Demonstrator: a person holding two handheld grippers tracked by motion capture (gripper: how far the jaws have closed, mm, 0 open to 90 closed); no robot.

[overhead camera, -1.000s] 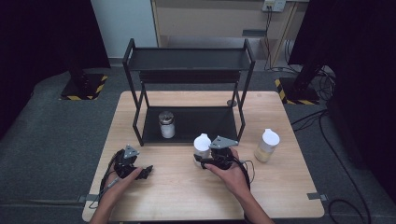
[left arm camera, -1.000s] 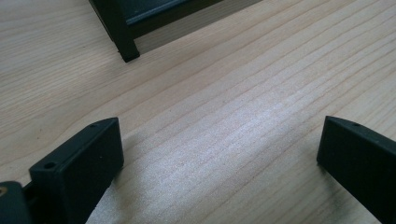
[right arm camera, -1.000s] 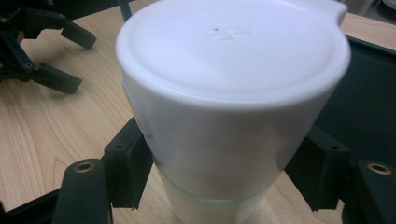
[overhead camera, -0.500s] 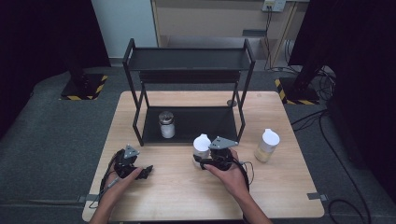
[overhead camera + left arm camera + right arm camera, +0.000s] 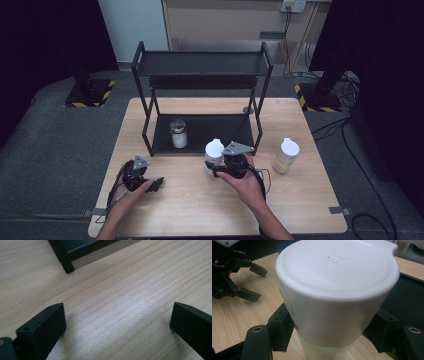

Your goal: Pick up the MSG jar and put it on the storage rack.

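The right gripper [image 5: 216,169] has its fingers clamped low around a white-lidded translucent plastic bottle [image 5: 337,297] standing on the pale wooden bench [image 5: 190,200] just before the black metal two-tier shelf [image 5: 200,65], a grip that probably keeps it upright. The left gripper [image 5: 117,322] rests apart, fingers wide and empty, presumably waiting.

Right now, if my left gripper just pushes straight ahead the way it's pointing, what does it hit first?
Probably nothing soon: the open left gripper points along bare table. The rack's front leg stands left of that line, so it likely passes clear, though depth is hard to judge.
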